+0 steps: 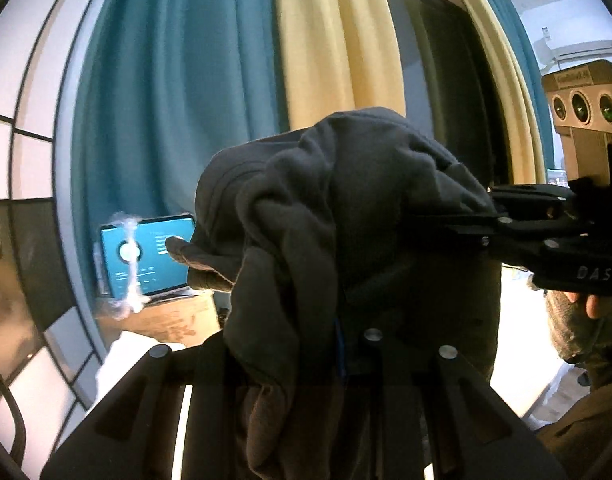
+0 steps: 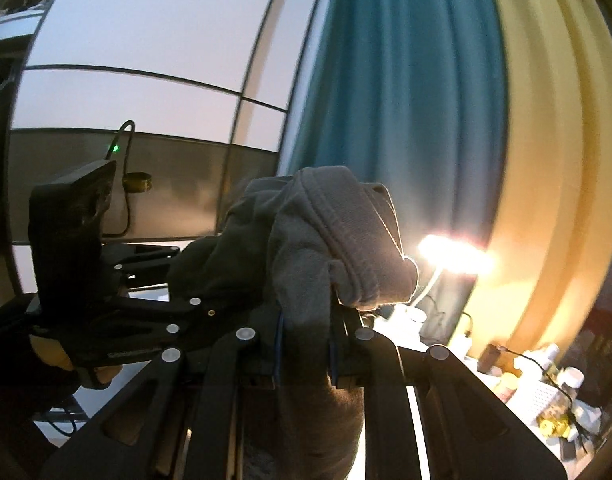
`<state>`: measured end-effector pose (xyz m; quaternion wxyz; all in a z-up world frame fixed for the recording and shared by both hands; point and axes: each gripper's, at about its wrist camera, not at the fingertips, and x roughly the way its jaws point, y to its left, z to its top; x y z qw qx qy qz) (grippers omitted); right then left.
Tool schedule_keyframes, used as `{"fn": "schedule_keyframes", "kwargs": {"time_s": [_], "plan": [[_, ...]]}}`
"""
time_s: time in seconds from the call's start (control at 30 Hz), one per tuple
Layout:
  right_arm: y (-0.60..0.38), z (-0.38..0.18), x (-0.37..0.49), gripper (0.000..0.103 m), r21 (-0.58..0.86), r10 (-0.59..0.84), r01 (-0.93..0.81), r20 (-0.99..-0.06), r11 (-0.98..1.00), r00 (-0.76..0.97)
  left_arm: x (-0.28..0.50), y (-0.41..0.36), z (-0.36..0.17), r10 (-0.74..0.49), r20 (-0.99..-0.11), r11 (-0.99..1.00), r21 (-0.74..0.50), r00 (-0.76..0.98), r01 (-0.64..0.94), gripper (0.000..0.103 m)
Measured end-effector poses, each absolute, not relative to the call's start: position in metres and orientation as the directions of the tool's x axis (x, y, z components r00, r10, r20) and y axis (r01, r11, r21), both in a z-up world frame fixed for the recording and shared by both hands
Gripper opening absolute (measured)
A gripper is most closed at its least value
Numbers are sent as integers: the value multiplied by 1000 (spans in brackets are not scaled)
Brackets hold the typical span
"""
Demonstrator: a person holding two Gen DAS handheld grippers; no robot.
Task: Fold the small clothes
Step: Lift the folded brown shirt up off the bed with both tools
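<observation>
A dark grey garment [image 1: 318, 220] is held up in the air, bunched, between both grippers. My left gripper [image 1: 338, 344] is shut on the garment's fabric, which hangs over its fingers and hides the tips. My right gripper [image 2: 306, 344] is shut on the same garment [image 2: 326, 240], with a stitched hem folded over its top. The right gripper also shows in the left wrist view [image 1: 502, 224], reaching in from the right into the cloth. The left gripper also shows in the right wrist view [image 2: 186, 276], coming in from the left.
Teal [image 1: 178, 100] and cream [image 1: 330, 40] curtains hang behind. A lit laptop [image 1: 146, 256] stands on a cardboard box at the left. A bright lamp [image 2: 454, 256] and several small bottles [image 2: 546, 392] sit on a surface at the right. White wall panels [image 2: 146, 60] stand at the left.
</observation>
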<state>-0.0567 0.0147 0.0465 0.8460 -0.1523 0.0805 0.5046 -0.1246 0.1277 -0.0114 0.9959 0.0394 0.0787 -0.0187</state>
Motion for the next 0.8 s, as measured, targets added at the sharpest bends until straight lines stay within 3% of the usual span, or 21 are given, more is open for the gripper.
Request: {"fn": "schedule_keyframes", "kwargs": {"time_s": [0.8], "plan": [[32, -16, -9, 17, -96, 733, -846, -454, 525, 507, -55, 142, -67, -95, -317, 994, 29, 944, 110, 22]]}}
